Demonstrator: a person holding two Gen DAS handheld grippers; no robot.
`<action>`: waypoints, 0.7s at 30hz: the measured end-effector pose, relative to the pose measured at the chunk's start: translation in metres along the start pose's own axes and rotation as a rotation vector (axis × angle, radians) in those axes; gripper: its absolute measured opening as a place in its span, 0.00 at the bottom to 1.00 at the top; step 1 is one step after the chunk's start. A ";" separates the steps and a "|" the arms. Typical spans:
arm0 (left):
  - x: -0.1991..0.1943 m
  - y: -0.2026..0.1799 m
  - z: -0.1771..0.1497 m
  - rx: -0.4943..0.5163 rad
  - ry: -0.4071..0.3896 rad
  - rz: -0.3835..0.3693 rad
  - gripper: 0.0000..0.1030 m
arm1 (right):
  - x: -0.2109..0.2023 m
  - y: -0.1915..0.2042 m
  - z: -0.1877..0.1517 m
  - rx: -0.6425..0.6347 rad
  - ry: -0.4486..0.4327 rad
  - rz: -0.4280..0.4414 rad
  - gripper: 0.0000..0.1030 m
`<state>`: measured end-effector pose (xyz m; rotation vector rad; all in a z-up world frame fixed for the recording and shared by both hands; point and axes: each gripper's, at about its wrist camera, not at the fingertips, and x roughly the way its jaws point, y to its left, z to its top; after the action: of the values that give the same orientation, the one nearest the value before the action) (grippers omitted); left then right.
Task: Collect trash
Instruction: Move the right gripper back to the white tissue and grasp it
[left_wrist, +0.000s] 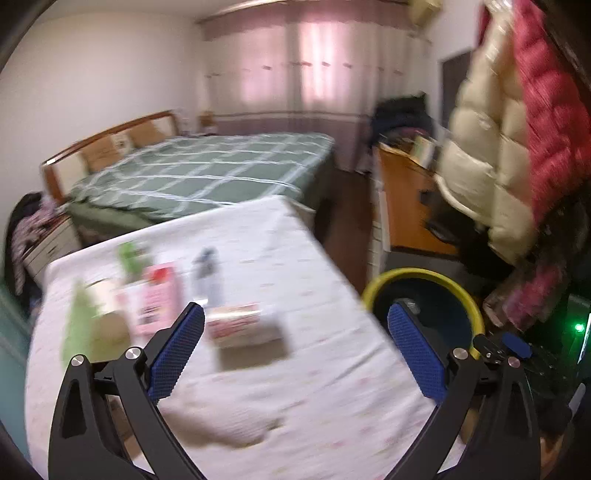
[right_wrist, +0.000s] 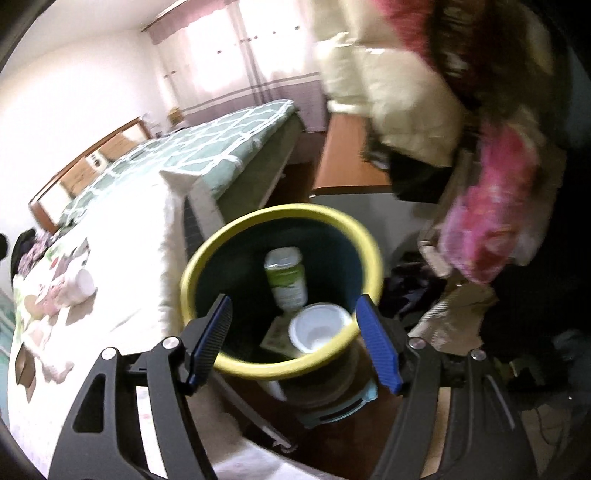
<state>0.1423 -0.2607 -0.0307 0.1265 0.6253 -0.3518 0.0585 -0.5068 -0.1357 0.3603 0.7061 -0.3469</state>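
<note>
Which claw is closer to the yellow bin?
The right claw. It hangs open right over the bin. The left claw is open over the table, with the bin off to its right.

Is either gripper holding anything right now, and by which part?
Nothing is held. The left gripper is open above the table; the right gripper is open over the bin.

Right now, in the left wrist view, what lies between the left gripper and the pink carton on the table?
In the left wrist view, only bare tablecloth shows between the open left gripper and the pink carton; a red-and-white box sits beside it.
</note>
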 end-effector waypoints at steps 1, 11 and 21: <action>-0.006 0.012 -0.003 -0.017 -0.007 0.022 0.95 | 0.002 0.010 -0.001 -0.016 0.006 0.016 0.64; -0.061 0.146 -0.056 -0.211 0.005 0.244 0.95 | 0.005 0.134 -0.023 -0.236 0.057 0.211 0.64; -0.086 0.209 -0.090 -0.305 -0.014 0.316 0.95 | -0.003 0.253 -0.055 -0.464 0.104 0.378 0.64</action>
<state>0.1031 -0.0211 -0.0504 -0.0701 0.6268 0.0496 0.1328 -0.2590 -0.1209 0.0645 0.7787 0.1963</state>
